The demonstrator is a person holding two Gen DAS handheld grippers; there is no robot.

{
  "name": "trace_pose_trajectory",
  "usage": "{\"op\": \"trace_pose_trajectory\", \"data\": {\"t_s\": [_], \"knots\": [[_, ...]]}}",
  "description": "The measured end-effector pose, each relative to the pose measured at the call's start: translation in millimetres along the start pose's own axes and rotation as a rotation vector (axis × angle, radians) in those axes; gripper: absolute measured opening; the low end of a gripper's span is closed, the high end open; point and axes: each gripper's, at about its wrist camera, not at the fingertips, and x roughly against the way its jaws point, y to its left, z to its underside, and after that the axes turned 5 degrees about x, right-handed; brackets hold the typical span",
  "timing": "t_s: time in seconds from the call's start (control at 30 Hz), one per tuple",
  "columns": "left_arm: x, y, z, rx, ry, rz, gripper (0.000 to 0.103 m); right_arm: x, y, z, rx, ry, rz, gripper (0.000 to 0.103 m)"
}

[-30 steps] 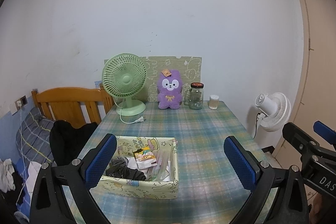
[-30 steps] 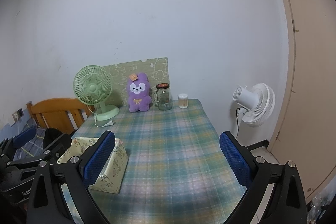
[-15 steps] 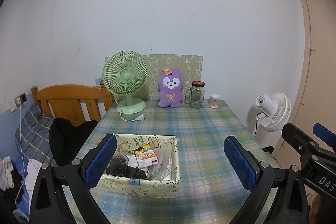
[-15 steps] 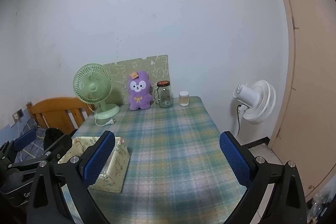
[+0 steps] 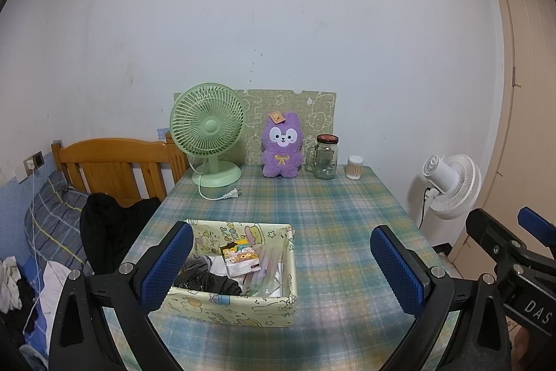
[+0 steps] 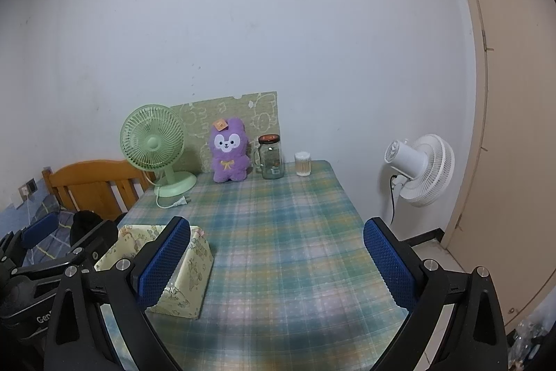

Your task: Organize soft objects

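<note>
A table [image 5: 340, 232] under a green-and-blue plaid cloth carries everything here. Along its far edge, against the wall: a green desk fan [image 5: 208, 134] with its plug lying loose, a purple plush toy [image 5: 281, 148], a lidded glass jar [image 5: 326, 157], a small tub of cotton swabs [image 5: 355, 167]. Near the front-left corner sits a patterned fabric box [image 5: 243, 305].

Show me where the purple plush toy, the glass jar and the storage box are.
purple plush toy [image 5: 280, 145], left wrist view, on its face.
glass jar [image 5: 326, 159], left wrist view, on its body.
storage box [image 5: 239, 307], left wrist view, on its front wall.
</note>
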Motion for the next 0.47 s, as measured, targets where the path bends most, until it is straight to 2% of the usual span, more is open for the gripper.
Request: {"op": "trace_pose_trajectory", "data": {"t_s": [0.47], "knots": [[-2.5, -10.1, -1.4, -0.016, 0.008, -0.004, 0.103, -2.5, -6.7, 3.3, -0.018, 0.003, 0.001, 0.102]]}}
